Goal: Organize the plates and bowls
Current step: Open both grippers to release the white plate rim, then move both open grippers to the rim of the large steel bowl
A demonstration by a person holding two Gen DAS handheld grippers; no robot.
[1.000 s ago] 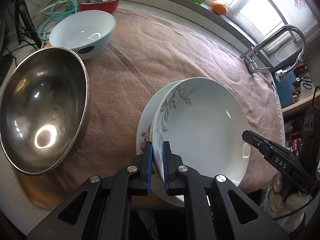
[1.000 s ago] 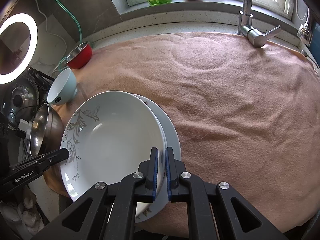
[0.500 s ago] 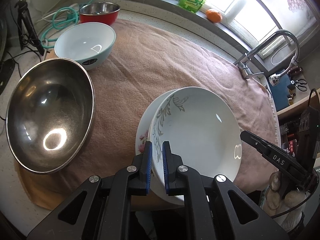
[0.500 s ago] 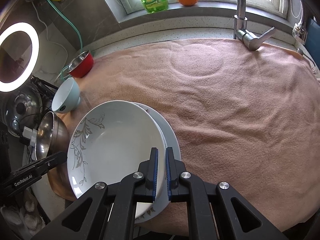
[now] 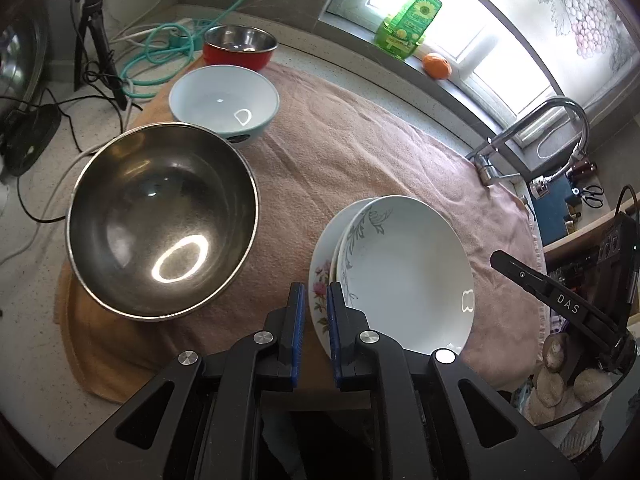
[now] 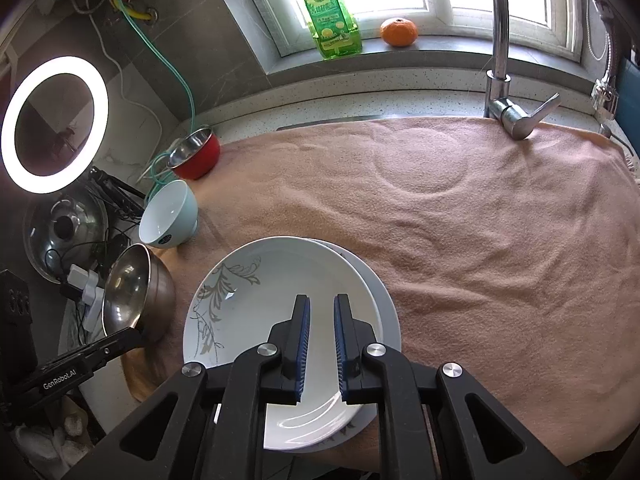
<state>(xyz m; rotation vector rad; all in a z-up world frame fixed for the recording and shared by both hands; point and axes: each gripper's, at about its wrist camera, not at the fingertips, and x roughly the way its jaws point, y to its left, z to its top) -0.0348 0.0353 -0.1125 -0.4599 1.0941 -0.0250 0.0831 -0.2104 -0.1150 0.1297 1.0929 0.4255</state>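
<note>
White plates point(image 6: 280, 292) stacked | both tools parted | towel point(image 6: 500, 240) right

Two stacked plates point(image 5: 404, 276), three bowls point(image 5: 162, 220), one dish-soap bottle point(image 6: 330, 20), one orange point(image 6: 399, 32), one faucet point(image 6: 504, 80).

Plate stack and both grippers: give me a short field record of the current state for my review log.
plates: leaf-pattern plate on top of floral plate, on the pink towel
left gripper: open, fingers straddling the stack's edge
right gripper: open, above the top plate
bowls: large steel bowl, pale blue bowl, red bowl, all separate
</note>
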